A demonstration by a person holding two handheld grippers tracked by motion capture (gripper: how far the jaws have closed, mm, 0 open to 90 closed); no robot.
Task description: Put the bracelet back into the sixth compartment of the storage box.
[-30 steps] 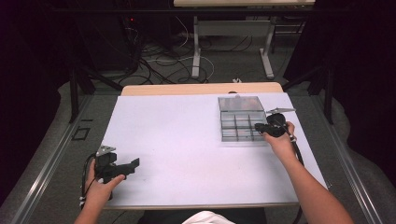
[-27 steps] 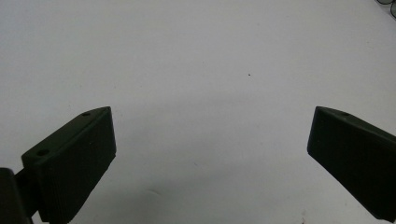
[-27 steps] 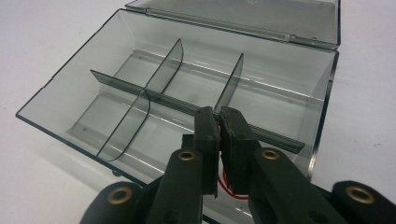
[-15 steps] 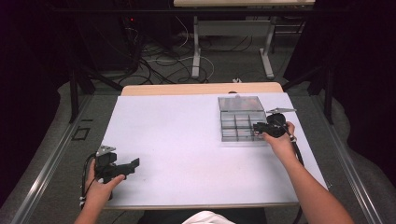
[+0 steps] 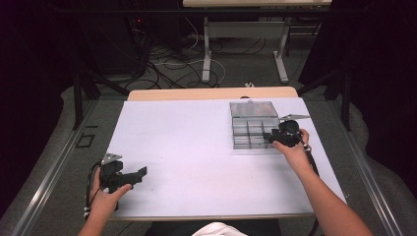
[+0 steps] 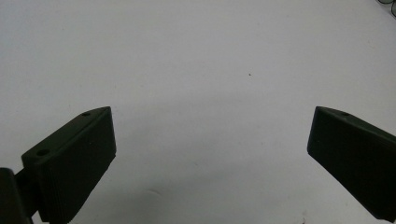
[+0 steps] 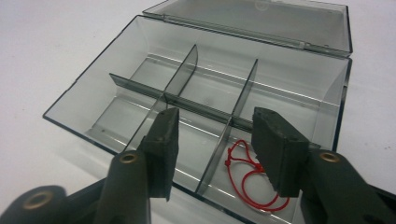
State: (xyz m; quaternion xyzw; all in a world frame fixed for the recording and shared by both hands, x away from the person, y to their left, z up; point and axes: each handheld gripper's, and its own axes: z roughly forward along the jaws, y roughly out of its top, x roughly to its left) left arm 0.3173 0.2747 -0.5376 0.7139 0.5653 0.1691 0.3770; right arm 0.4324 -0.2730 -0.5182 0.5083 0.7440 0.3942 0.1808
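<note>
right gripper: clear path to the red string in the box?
Probably yes. The lid is open, and the right gripper, jaws apart, sits over the box just above the red string; only a divider stands nearby.

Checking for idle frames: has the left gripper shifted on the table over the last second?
No. In the high view the left gripper sits at the same spot near the table's near-left corner, jaws open.

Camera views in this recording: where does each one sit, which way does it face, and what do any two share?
High view: above the person's side, facing forward and down on the white table; both forearms, left gripper, right gripper.
Left gripper view: rides that gripper, faces bare tabletop; jaws wide apart.
Right gripper view: rides that gripper, faces the clear smoky divided plastic box holding a red string loop.
Shared: the box appears in the high and right gripper views.
</note>
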